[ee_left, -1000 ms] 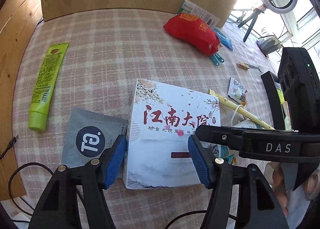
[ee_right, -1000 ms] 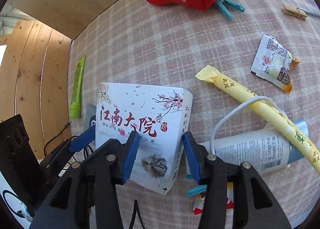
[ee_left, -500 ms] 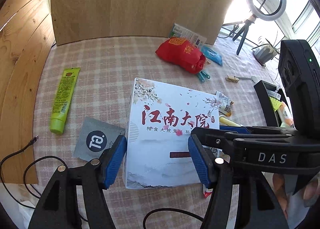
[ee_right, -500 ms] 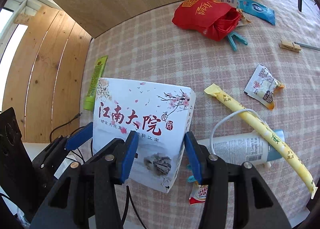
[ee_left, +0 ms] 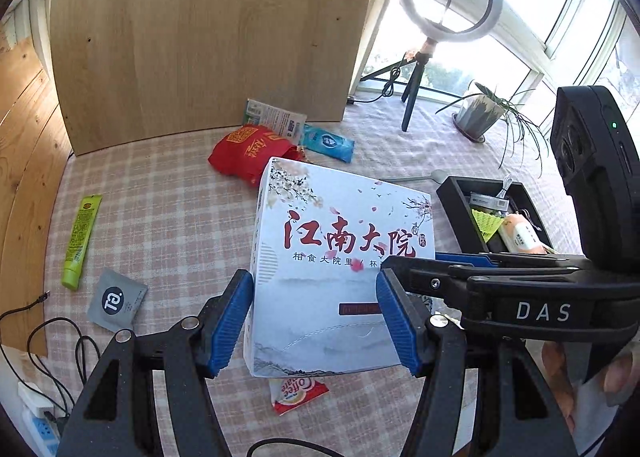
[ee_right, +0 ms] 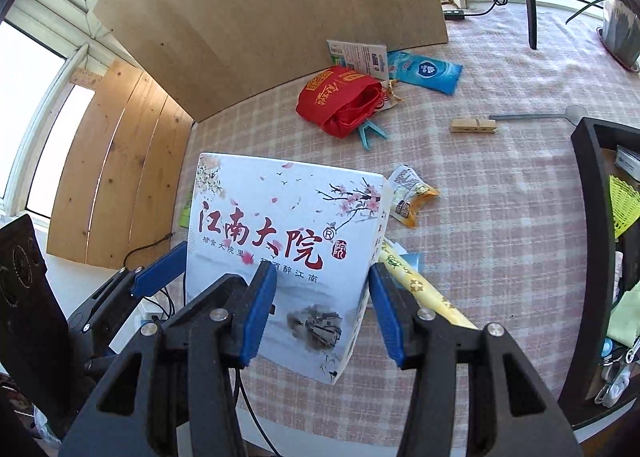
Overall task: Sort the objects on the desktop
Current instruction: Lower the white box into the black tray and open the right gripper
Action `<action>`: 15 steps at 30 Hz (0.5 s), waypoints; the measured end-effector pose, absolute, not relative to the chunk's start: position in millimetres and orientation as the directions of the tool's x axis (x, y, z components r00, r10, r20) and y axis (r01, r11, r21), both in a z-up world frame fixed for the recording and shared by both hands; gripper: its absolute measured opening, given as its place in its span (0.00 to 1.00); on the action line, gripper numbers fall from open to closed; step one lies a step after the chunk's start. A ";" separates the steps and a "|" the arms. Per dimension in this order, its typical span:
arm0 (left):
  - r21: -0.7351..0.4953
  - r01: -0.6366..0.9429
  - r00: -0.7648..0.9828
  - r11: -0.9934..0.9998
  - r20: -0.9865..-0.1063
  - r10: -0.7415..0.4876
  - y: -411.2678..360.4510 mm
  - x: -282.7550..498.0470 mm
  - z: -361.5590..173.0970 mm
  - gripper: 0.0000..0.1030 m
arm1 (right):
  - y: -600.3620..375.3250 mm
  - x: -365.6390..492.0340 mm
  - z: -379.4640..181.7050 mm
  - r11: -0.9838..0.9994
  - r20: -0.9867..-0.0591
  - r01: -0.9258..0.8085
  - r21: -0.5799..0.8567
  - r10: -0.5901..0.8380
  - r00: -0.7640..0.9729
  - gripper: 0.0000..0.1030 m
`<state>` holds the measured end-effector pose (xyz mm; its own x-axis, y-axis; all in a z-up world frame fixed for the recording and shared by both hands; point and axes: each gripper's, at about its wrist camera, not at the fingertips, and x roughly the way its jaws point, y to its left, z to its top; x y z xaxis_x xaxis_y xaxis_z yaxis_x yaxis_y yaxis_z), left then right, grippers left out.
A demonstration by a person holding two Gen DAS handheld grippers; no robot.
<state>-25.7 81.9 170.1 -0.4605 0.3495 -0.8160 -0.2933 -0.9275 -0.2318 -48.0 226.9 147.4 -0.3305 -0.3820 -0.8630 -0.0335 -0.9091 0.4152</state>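
Observation:
A white box with red Chinese characters [ee_left: 340,257] is held up off the checked tablecloth. My left gripper [ee_left: 316,321] is shut on its left part, blue pads on both sides. My right gripper [ee_right: 320,313] is shut on the same box [ee_right: 280,241] at its right end. The box tilts a little. A black tray [ee_left: 452,193] with small items stands at the right; it also shows in the right wrist view [ee_right: 588,185].
On the cloth lie a red pouch [ee_left: 248,153], a blue wipes pack [ee_left: 328,143], a green tube [ee_left: 80,241], a grey sachet [ee_left: 116,301], a coffee sachet [ee_left: 298,393], a clothespin [ee_right: 472,125], a yellow stick pack [ee_right: 424,289]. A ring light [ee_left: 448,1] and plant [ee_left: 480,113] stand behind.
Both grippers have lifted the box well above the table and drawn it back; the table items now look farther away and the black tray has come into view.

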 end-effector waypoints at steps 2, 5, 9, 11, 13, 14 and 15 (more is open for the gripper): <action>-0.237 -0.311 -0.459 -0.920 -0.810 0.364 112.3 -20.8 176.1 0.59 | 255.9 -39.3 153.5 -0.910 -0.860 -0.044 0.413 -0.374 -0.346 0.47; -0.250 -0.348 -0.446 -0.903 -0.803 0.395 162.5 -16.3 182.5 0.59 | 307.1 -26.5 162.2 -0.913 -0.862 -0.065 0.403 -0.355 -0.362 0.47; -0.267 -0.396 -0.422 -0.879 -0.797 0.432 234.9 -13.4 187.7 0.59 | 376.5 -10.7 170.5 -0.916 -0.864 -0.102 0.388 -0.323 -0.385 0.47; -0.266 -0.423 -0.410 -0.866 -0.796 0.445 272.7 -13.0 190.2 0.59 | 412.6 -3.4 174.4 -0.920 -0.867 -0.123 0.372 -0.297 -0.400 0.47; -0.269 -0.453 -0.392 -0.850 -0.796 0.461 311.7 -12.7 192.2 0.59 | 446.3 3.7 177.7 -0.921 -0.869 -0.148 0.361 -0.274 -0.413 0.47; -0.273 -0.463 -0.384 -0.843 -0.796 0.468 329.3 -12.6 193.1 0.59 | 463.9 7.4 179.4 -0.921 -0.870 -0.163 0.354 -0.260 -0.419 0.47; -0.276 -0.476 -0.374 -0.835 -0.795 0.477 348.3 -13.1 193.7 0.59 | 483.3 10.5 181.1 -0.921 -0.871 -0.178 0.347 -0.245 -0.426 0.47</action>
<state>-13.1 348.3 193.7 -0.3742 0.4768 -0.7954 -0.4764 -0.8347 -0.2763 10.5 483.3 181.1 -0.4262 -0.2453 -0.8708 -0.1784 -0.9209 0.3467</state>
